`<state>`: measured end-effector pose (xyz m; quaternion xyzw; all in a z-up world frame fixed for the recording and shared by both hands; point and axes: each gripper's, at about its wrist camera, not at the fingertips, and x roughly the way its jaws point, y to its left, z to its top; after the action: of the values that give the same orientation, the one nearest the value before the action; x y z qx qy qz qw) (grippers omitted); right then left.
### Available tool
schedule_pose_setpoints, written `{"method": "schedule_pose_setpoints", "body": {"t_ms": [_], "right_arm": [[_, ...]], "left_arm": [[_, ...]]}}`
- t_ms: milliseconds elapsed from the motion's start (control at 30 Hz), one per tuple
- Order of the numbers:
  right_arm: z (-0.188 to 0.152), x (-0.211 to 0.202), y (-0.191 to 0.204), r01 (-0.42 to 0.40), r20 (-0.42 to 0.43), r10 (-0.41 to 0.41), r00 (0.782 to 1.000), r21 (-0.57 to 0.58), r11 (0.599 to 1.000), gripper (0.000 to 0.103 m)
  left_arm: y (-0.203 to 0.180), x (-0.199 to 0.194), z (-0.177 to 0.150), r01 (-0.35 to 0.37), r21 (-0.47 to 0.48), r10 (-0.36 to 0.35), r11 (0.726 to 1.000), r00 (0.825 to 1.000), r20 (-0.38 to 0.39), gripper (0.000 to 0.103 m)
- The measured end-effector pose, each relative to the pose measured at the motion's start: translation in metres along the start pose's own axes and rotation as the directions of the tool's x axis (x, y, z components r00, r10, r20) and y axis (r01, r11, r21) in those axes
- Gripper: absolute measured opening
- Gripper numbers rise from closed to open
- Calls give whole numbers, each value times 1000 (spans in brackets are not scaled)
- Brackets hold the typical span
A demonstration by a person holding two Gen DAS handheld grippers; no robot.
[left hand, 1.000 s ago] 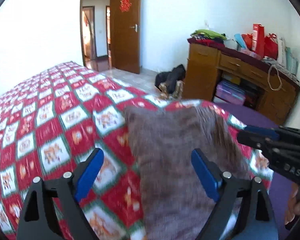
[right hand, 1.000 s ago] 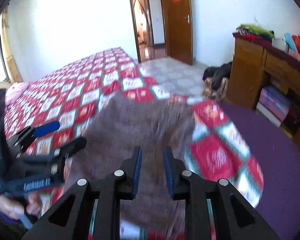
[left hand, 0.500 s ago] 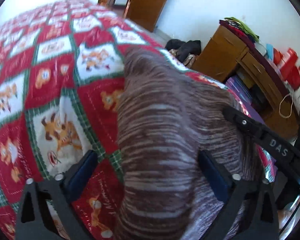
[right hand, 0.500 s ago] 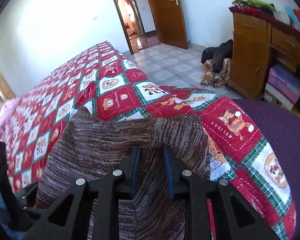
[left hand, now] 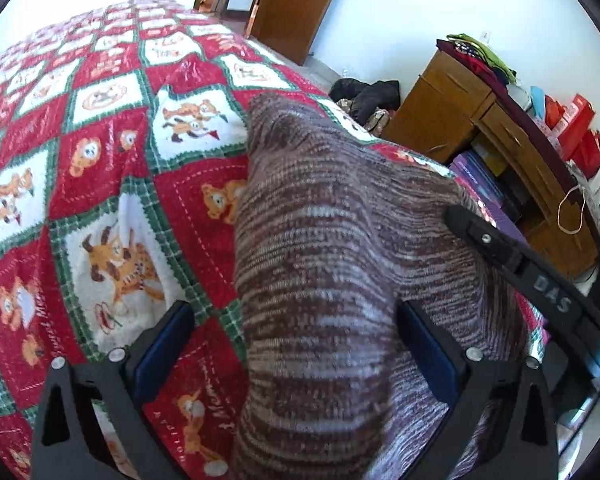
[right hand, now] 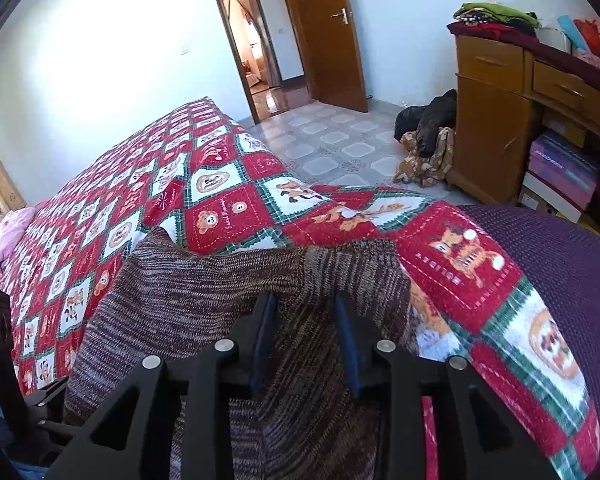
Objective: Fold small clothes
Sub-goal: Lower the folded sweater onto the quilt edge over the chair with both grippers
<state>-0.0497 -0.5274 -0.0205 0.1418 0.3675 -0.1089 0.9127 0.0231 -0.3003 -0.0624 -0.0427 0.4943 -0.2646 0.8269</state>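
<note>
Brown knitted garment [left hand: 320,264] on bed quilt [left hand: 100,160]; left gripper [left hand: 292,340] jaws wide open around it, right gripper [right hand: 306,332] jaws pinching it.

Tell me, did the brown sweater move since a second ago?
Yes. The sweater now lies spread lower and nearer on the quilt, with the right gripper shut on it. Earlier its far edge reached farther toward the door.

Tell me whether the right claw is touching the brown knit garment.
Touching. The right wrist view shows the right claw with a raised fold of the brown knit garment running between its blue pads, the fabric pressed against both.
</note>
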Motion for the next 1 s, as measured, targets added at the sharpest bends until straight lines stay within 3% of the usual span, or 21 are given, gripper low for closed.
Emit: {"method": "schedule_pose_setpoints", "body": {"t_ms": [133, 533, 667, 767, 1000], "right_arm": [[-14, -30, 4, -7, 44, 6, 999, 36, 999, 48], [-64, -92, 30, 27, 55, -25, 998, -28, 999, 49], [-77, -121, 35, 52, 86, -48, 995, -39, 998, 65], [-87, -141, 39, 58, 88, -54, 995, -45, 997, 66], [-119, -199, 51, 95, 103, -87, 991, -77, 993, 67]], "left_arm": [[-3, -12, -6, -53, 68, 50, 996, 998, 41, 103], [-5, -48, -30, -100, 151, 84, 983, 990, 112, 103], [-9, -66, -37, -114, 188, 86, 976, 985, 152, 103], [-12, -80, -45, -109, 211, 74, 971, 983, 167, 103], [-20, -129, -68, -145, 248, 76, 958, 961, 265, 103]]}}
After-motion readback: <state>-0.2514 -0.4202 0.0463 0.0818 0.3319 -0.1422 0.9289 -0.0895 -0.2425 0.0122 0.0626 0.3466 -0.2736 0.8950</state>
